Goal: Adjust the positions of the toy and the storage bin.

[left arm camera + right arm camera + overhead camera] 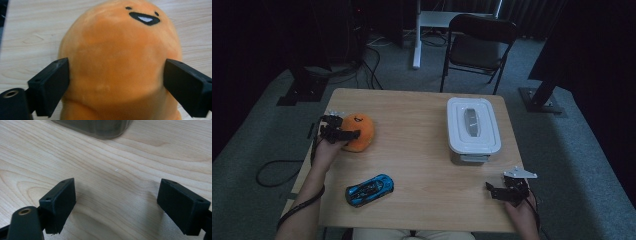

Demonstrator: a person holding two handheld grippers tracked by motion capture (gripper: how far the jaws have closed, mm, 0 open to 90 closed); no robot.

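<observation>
- My left gripper (343,134) sits at the table's left edge in the high view, its jaws spread wide to either side of the orange plush toy (358,132).
- In the left gripper view, the orange plush toy (120,65) bulges between my two black jaws. Each pad stands right at the toy's flank; whether they press into the fabric I cannot tell, and the plush shows no dent where they meet it. I read these jaws as open around the toy, not clamped.
- The toy rests on the wooden table (422,150), in its left part, toward the far side. Its stitched black mouth and small eyes lie at the end away from my gripper.
- My right gripper (501,190) rests near the table's near right corner in the high view, held in my right hand (522,212), with a grey three-cornered plate on top.
- In the right gripper view, my right gripper (116,197) has its jaws wide apart with bare wood grain between them; nothing is held.
- A white lidded box (473,129) stands on the right half of the table, well apart from the toy, beyond my right gripper. Its lower corner appears at the top of the right gripper view (97,128).
- A blue toy car (369,189) lies at the near side of the table, left of centre, nearer to me than the plush toy and apart from both grippers.
</observation>
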